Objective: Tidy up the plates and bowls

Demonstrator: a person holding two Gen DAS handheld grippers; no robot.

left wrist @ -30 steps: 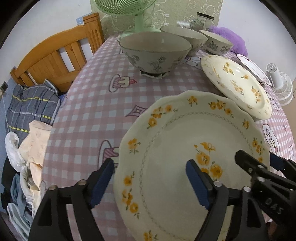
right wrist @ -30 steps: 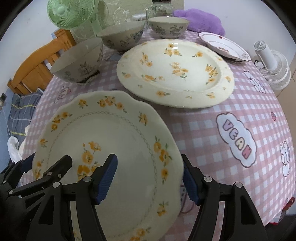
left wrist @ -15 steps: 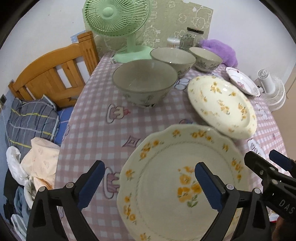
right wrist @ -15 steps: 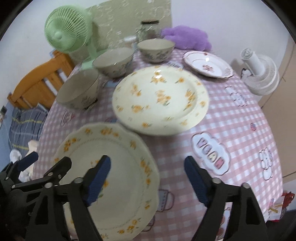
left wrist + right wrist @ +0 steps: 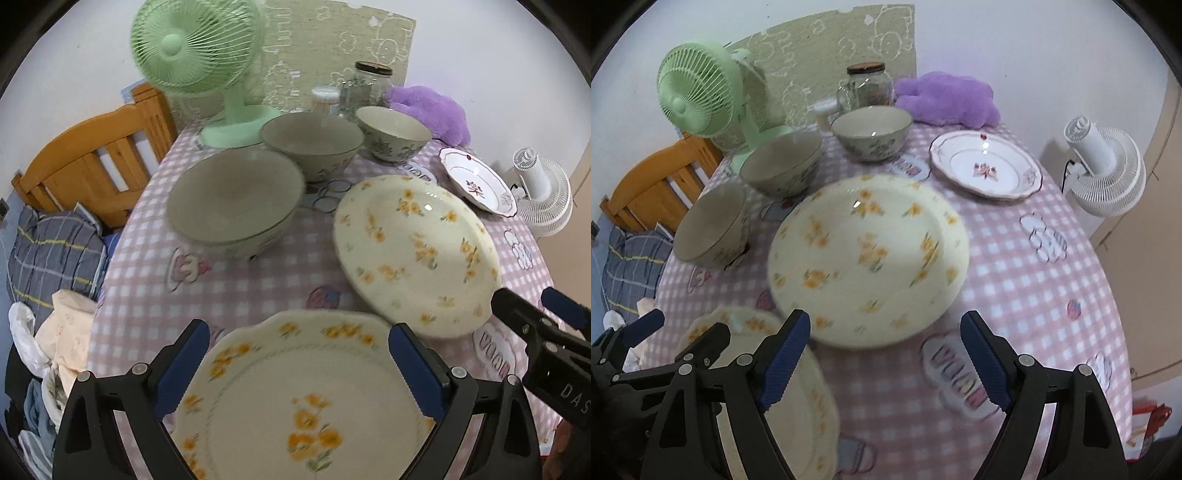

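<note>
Left gripper, seen from its own wrist, has just been spreading its jaws and has pulled back, empty, above the scalloped plate, which now lies released at the near edge of the checked tablecloth. Glossy ceramic, yellow flowers, wavy rim; three glazed bowls sit beyond. From the right wrist, the right gripper has likewise been opening and holds nothing, poised before the round yellow-flowered plate, probably the next piece to stack.

Both the left gripper and right gripper are black, silver-screwed frames with ridged blue finger pads.
</note>
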